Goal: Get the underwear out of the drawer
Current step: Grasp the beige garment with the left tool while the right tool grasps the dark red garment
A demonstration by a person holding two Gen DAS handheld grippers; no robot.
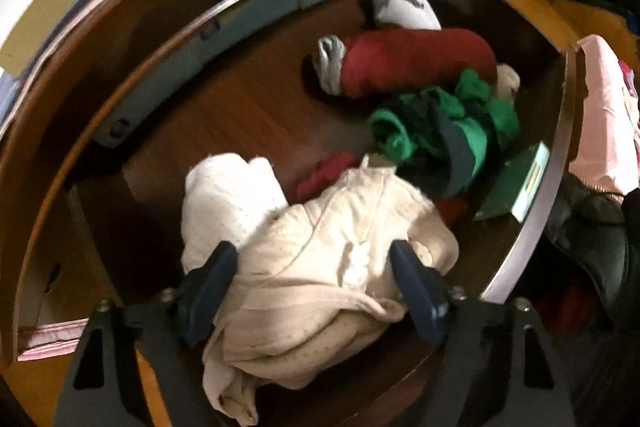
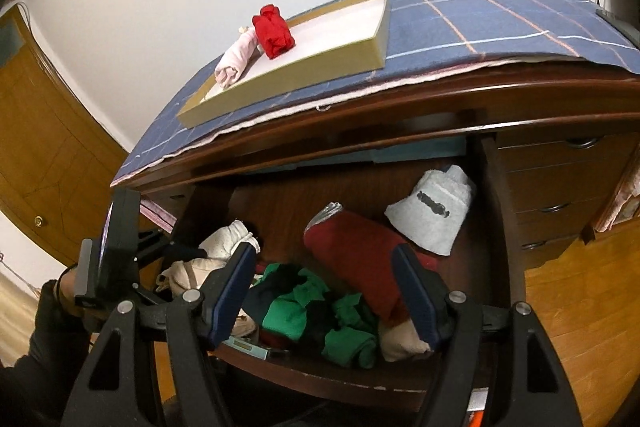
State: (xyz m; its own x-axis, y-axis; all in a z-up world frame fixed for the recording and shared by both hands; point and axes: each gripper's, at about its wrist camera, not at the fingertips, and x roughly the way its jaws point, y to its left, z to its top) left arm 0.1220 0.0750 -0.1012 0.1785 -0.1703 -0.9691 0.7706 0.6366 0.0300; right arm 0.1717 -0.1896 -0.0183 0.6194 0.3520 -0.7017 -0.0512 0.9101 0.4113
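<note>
The open wooden drawer (image 1: 532, 247) holds several bundles of underwear. My left gripper (image 1: 316, 259) points down into it, open, its fingers sunk on either side of a cream dotted bundle (image 1: 320, 291); the cloth spreads past both fingers. Further in lie a dark red roll (image 1: 412, 63), a green and navy heap (image 1: 440, 131) and a white folded piece (image 1: 404, 7). My right gripper (image 2: 324, 267) hangs open above the drawer's front edge (image 2: 320, 375), over the green heap (image 2: 304, 311) and red roll (image 2: 360, 247), holding nothing. The cream bundle (image 2: 192, 271) shows at the left.
On the desk's blue plaid cloth (image 2: 480, 15) stands a shallow tray (image 2: 320, 63) with a red bundle (image 2: 274, 31) and a pink one (image 2: 236, 61). Light blue boxes (image 1: 256, 15) line the drawer's back. A green box (image 1: 516, 187) leans in the corner. Side drawers (image 2: 560, 187) stand right.
</note>
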